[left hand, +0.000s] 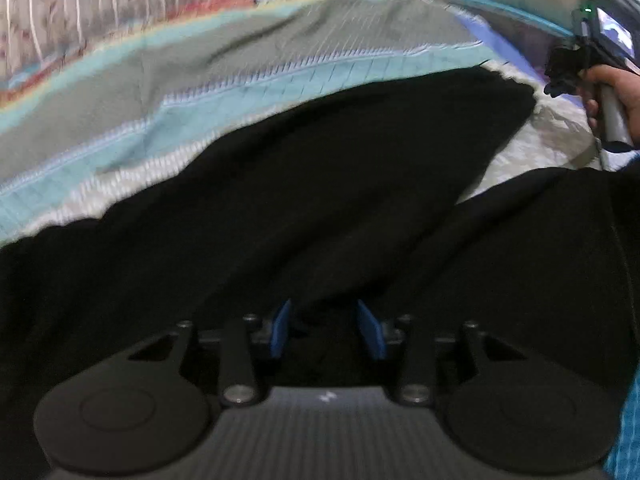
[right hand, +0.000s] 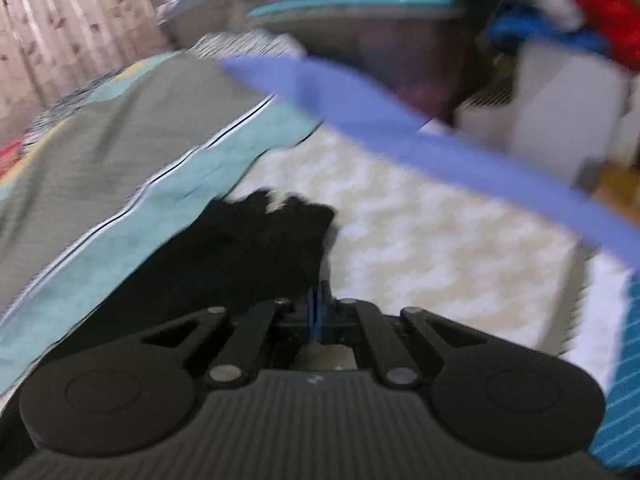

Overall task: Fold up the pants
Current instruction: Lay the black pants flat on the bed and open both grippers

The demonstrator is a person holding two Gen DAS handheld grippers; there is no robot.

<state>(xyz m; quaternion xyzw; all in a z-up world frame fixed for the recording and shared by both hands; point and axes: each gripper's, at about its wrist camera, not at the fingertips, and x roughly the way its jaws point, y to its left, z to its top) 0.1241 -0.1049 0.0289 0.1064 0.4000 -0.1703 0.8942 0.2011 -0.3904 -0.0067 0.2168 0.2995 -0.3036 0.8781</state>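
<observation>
The black pants lie spread across the bed and fill most of the left wrist view. My left gripper is low over the cloth with its blue fingers apart, and the fabric drapes over their tips. In the right wrist view, my right gripper has its blue pads pressed together at the edge of the pants, whose end sticks out in front. The right gripper also shows in the left wrist view, held in a hand at the far right beyond the pants.
The bed has a grey and teal striped blanket on the left and a white quilted cover on the right with a blue border. Patterned curtains hang behind. Cluttered objects stand past the bed's right edge.
</observation>
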